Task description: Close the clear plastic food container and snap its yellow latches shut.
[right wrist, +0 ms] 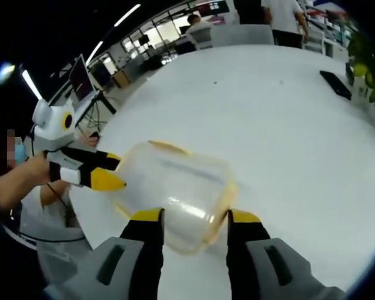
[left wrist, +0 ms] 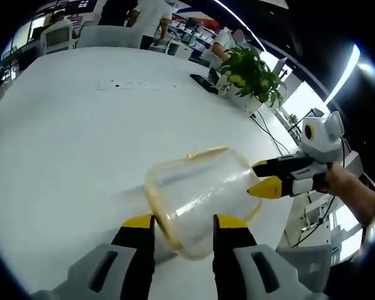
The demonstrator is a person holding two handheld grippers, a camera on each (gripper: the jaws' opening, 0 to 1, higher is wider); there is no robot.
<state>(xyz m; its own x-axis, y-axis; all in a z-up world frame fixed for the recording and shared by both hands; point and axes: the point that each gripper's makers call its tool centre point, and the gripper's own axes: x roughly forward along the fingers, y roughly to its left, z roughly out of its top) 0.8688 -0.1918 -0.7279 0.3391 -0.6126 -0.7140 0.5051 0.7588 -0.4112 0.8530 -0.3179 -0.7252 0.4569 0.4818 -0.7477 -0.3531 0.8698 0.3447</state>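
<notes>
One clear plastic food container (left wrist: 197,203), its rim trimmed in yellow, is held between two hand-held grippers above a large white table (left wrist: 69,144), near the table's edge. In the left gripper view, the left gripper (left wrist: 183,221) has its two yellow-tipped jaws spread, one on each side of the container's near end (whether they press on the plastic cannot be told). The right gripper (left wrist: 259,178) comes in from the side, a person's hand (left wrist: 347,187) behind it, its yellow tips reaching the container's far end; whether those tips are spread or pressed together on it cannot be told. In the right gripper view the same container (right wrist: 175,190) sits between the right gripper's (right wrist: 194,215) parted jaws, with the left gripper (right wrist: 115,172) meeting its other end.

Farther along the table lie one potted plant (left wrist: 253,78) bearing yellow fruit, one dark flat device (left wrist: 203,82) and one white strip (left wrist: 137,85) with small dark marks, too small to read. At least three people stand or sit beyond the far edge.
</notes>
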